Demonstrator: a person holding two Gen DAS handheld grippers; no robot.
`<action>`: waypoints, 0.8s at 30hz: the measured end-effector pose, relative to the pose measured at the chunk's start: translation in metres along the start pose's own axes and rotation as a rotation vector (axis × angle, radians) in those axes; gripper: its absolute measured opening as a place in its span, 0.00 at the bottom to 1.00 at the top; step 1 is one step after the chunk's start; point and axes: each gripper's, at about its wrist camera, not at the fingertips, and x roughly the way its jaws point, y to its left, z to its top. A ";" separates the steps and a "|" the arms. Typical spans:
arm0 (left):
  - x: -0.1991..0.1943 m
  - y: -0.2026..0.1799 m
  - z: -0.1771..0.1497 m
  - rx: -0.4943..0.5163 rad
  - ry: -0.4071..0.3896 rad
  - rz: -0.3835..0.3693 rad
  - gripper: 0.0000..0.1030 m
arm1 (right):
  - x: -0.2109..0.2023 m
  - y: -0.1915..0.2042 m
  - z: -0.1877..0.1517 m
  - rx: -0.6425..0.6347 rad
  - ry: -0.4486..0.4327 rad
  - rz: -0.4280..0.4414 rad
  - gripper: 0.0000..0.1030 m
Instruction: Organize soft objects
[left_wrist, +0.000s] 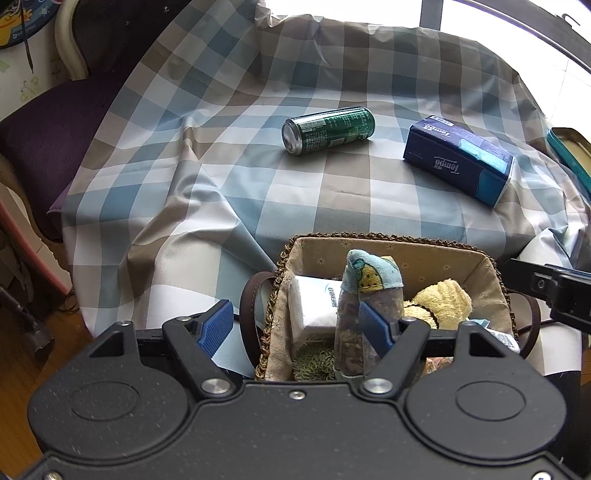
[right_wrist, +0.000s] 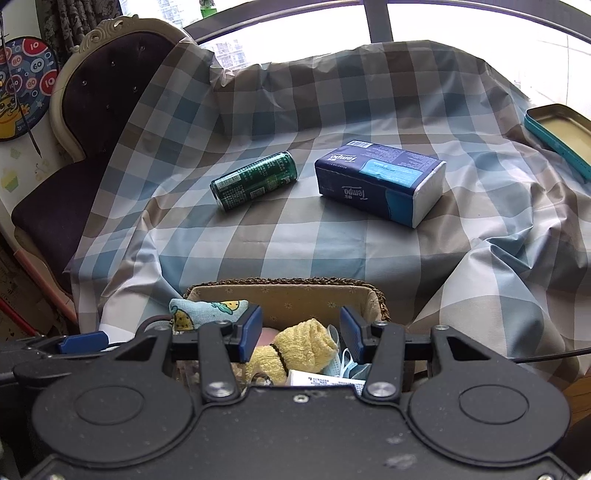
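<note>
Blue-padded fingers (left_wrist: 216, 326) of the left gripper (left_wrist: 295, 325) sit closest to view, spread around the near left wall of the woven basket (left_wrist: 388, 238): one finger hangs outside the rim by the brown handle (left_wrist: 246, 314), the other is inside, against a clear packet (left_wrist: 354, 332) capped by a small blue cartoon towel (left_wrist: 373, 271). Whether those pads actually press on the wall I cannot tell. Inside the fabric-lined basket lie a white tissue pack (left_wrist: 314, 306) at its 9 o'clock side, a green knitted piece (left_wrist: 314, 363) at about 7 o'clock, the towel-topped packet upright in the middle, and a yellow plush toy (left_wrist: 439, 301) toward 3 o'clock. From the other side, the right gripper (right_wrist: 301, 334) hovers just over that plush toy (right_wrist: 295, 349), its fingers released and parted with nothing pinched between them; a pale blue face mask (right_wrist: 347, 363) and a white labelled pack (right_wrist: 325, 378) lie beside the toy at 5 o'clock. Beyond the basket, on the checked cloth (left_wrist: 295, 206) covering the desk, a green can (left_wrist: 328, 129) lies on its side at 12 o'clock and a dark blue Tempo tissue pack (left_wrist: 458, 158) rests toward 2 o'clock, well apart from the basket. A teal tin tray (right_wrist: 554, 129) sits at the far 3 o'clock edge.
</note>
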 end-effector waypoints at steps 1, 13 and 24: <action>-0.001 0.000 0.000 0.005 -0.002 -0.002 0.69 | -0.002 0.000 -0.001 -0.007 -0.002 -0.007 0.46; -0.011 -0.006 -0.003 0.049 0.002 -0.005 0.80 | -0.022 -0.018 -0.019 0.000 0.006 -0.096 0.74; -0.010 -0.012 -0.009 0.081 0.032 -0.017 0.81 | -0.025 -0.019 -0.030 0.003 0.022 -0.143 0.96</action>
